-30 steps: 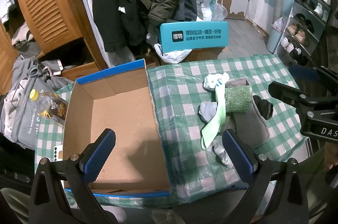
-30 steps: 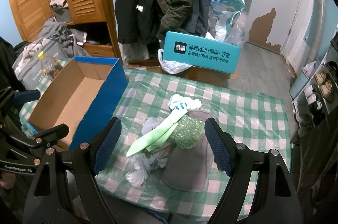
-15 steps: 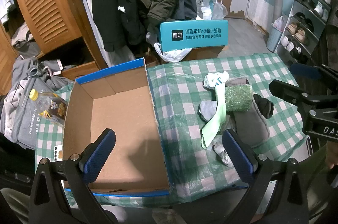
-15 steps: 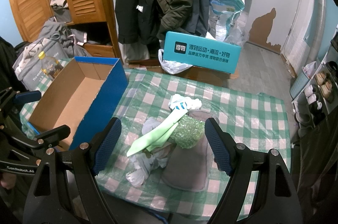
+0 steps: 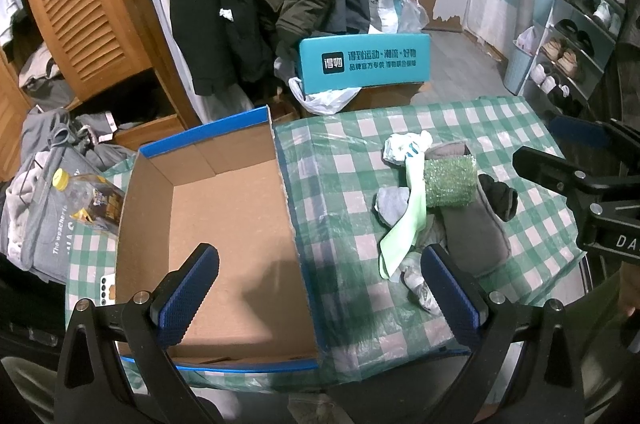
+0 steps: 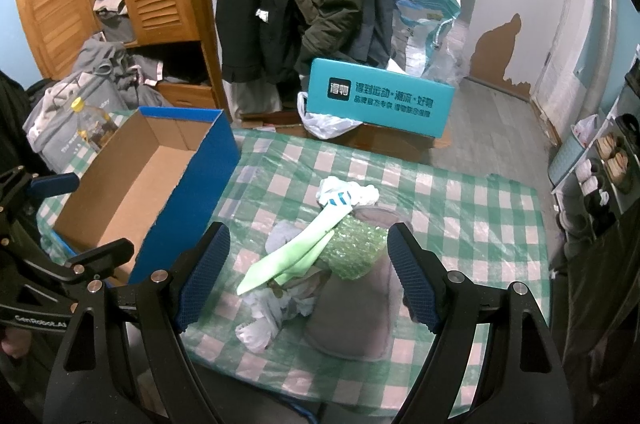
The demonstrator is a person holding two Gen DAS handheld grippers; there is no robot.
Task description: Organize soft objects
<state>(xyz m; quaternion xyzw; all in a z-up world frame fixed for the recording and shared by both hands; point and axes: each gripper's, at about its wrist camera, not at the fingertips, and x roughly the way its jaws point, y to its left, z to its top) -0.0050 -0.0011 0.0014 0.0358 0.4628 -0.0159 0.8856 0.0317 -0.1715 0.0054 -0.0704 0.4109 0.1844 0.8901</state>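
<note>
Both tools, the left gripper [image 5: 318, 288] and right gripper [image 6: 308, 274], remain spread, empty and stationary; soft pile [image 6: 320, 264] at 12 o'clock untouched, box [image 5: 224, 236] unfilled.

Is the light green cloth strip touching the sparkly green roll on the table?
Touching. In the right wrist view the light green strip lies across the sparkly green roll with no gap; the left wrist view shows the same overlap.

Worktop [image 5: 344, 144] covered in green-and-white check cloth under clear plastic film. On its left half sits an open cardboard box [image 5: 224, 224] with blue outer walls. To the right, near but apart from the box, lies a heap of soft items [image 6: 328, 264]: grey felt piece, green sparkly roll, pale green strip, crumpled white pieces, dark sock.
</note>
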